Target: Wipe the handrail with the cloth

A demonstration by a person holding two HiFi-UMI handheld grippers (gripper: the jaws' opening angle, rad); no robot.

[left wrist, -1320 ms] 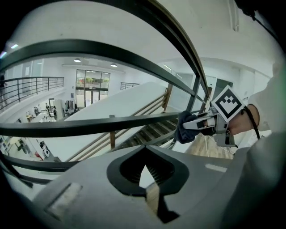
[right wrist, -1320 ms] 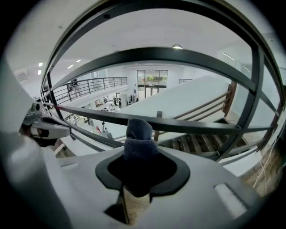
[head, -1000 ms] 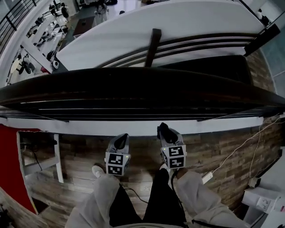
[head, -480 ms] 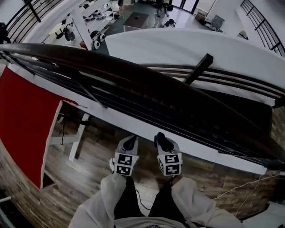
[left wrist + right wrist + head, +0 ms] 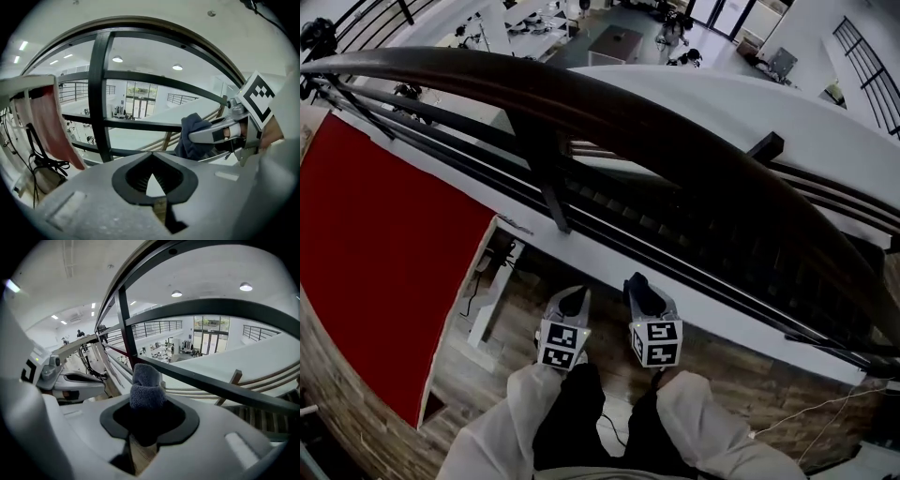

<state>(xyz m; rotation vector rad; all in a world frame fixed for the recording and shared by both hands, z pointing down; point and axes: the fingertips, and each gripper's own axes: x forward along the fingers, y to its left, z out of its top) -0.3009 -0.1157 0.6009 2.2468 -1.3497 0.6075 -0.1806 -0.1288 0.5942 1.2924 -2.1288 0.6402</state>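
The dark handrail (image 5: 656, 141) curves from upper left to right across the head view, with horizontal bars beneath it. Both grippers hang low near my body, below the rail and clear of it. My right gripper (image 5: 639, 286) is shut on a dark blue-grey cloth (image 5: 146, 387), which sticks up bunched out of its jaws. The left gripper view shows that cloth (image 5: 190, 136) to the right. My left gripper (image 5: 572, 302) is shut, its tips meeting with nothing between them. In the right gripper view the rail (image 5: 136, 273) arcs overhead.
A dark upright post (image 5: 548, 183) joins the bars under the rail. A large red panel (image 5: 384, 244) fills the left side. A white frame (image 5: 492, 300) stands on the wood floor (image 5: 469, 375). A white ledge (image 5: 741, 323) runs under the bars. Pale sleeves (image 5: 703, 422) show at the bottom.
The head view has swung left along the rail, so the red panel and an upright post now fill more of the frame. Both grippers stay low and side by side, cloth still held.
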